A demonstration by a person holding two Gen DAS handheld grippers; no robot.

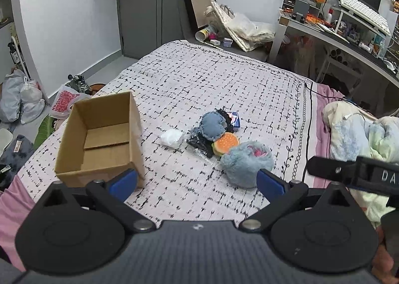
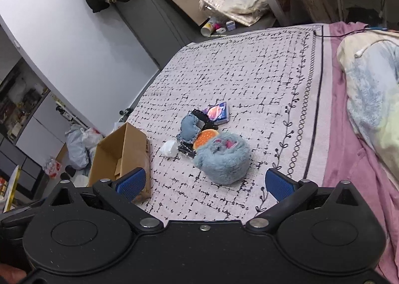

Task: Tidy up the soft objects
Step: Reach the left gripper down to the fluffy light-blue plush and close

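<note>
Right wrist view: both the right gripper (image 2: 204,184) and left gripper (image 1: 197,181) are spread, holding nothing; the fluffy blue toy (image 2: 223,160) touches the burger squishy (image 2: 205,138), so a careless grasp may drag neighbours away from the cardboard box (image 2: 119,156).

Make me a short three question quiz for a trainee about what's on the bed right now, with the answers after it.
1. True or false: the cardboard box already holds a soft toy.
2. Which item lies nearest the right tool? A) the white pouch B) the fluffy blue plush C) the burger toy
3. Fill in: both tools, including the left tool, are ___ and hold nothing.

Key: 1 false, the box shows only bare cardboard inside. 2 B. 3 open.
</note>
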